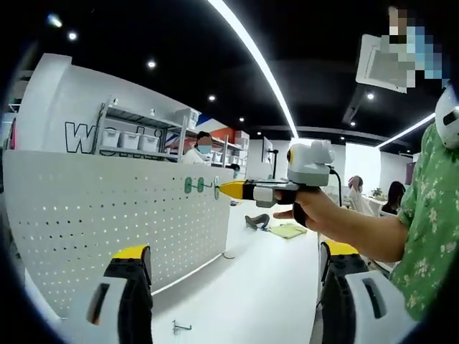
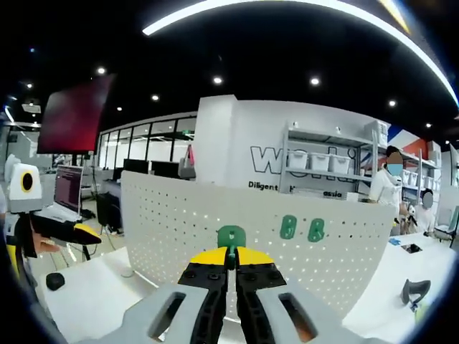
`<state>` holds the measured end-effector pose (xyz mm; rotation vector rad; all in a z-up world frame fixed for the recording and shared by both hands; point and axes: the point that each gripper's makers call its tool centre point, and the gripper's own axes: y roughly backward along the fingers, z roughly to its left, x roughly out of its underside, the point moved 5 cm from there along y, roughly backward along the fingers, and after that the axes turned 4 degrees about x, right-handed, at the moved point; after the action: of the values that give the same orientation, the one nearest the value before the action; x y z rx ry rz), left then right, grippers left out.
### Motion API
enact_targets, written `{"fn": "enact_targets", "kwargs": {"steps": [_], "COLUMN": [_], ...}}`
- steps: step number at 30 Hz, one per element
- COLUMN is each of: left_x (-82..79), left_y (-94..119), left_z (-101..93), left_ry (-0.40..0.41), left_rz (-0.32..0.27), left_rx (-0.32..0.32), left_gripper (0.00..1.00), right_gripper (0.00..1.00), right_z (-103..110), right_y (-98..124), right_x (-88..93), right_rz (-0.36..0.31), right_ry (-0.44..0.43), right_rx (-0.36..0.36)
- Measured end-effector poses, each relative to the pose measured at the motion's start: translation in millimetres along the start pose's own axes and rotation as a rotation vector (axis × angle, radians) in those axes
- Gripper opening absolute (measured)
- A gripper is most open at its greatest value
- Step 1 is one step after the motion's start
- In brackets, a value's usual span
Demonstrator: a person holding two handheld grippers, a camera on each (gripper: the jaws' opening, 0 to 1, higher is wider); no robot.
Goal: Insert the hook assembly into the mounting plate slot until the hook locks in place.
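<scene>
**Hook presented to the perforated mounting plate**

The right gripper [image 2: 231, 271], jaws clamped together on a green hook assembly [image 2: 231, 236], holds it against the white mounting plate [image 2: 179, 222], probably aligning it with a slot. Two green hooks [image 2: 301, 228] already sit beside it. The left gripper [image 1: 237, 276] hangs back, jaws apart, over the white table [image 1: 251, 287].

Left gripper view: set back from the pegboard [image 1: 107, 215], looking along its face at a slant, table [image 1: 258, 287] below. Right gripper view: close, facing the pegboard [image 2: 287, 244] square-on. Shared: pegboard, green hooks [image 1: 193, 185] [image 2: 301, 228], shelving behind.
</scene>
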<state>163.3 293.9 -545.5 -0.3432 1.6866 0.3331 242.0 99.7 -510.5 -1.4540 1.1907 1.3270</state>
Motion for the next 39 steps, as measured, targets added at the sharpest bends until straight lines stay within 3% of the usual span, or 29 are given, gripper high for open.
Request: {"fn": "enact_targets", "kwargs": {"steps": [12, 18, 31, 39], "left_x": [8.3, 7.4, 13.2, 14.7], "left_y": [17, 22, 21, 21], "left_z": [9.8, 13.5, 19.2, 22.7], "left_ry": [0.011, 0.016, 0.036, 0.039], "left_rz": [0.014, 0.006, 0.006, 0.010], "left_rx": [-0.014, -0.011, -0.006, -0.009], "left_gripper": [0.98, 0.98, 0.98, 0.97], "right_gripper": [0.01, 0.01, 0.01, 0.01], "right_z": [-7, -15, -27, -30], "right_y": [-38, -57, -84, -96], "right_x": [-25.6, -30.0, -17.9, -12.0], "right_rz": [-0.022, -0.022, -0.010, -0.008], "right_ry": [-0.013, -0.008, -0.090, -0.095], "right_rx": [0.043, 0.080, 0.121, 0.132]}}
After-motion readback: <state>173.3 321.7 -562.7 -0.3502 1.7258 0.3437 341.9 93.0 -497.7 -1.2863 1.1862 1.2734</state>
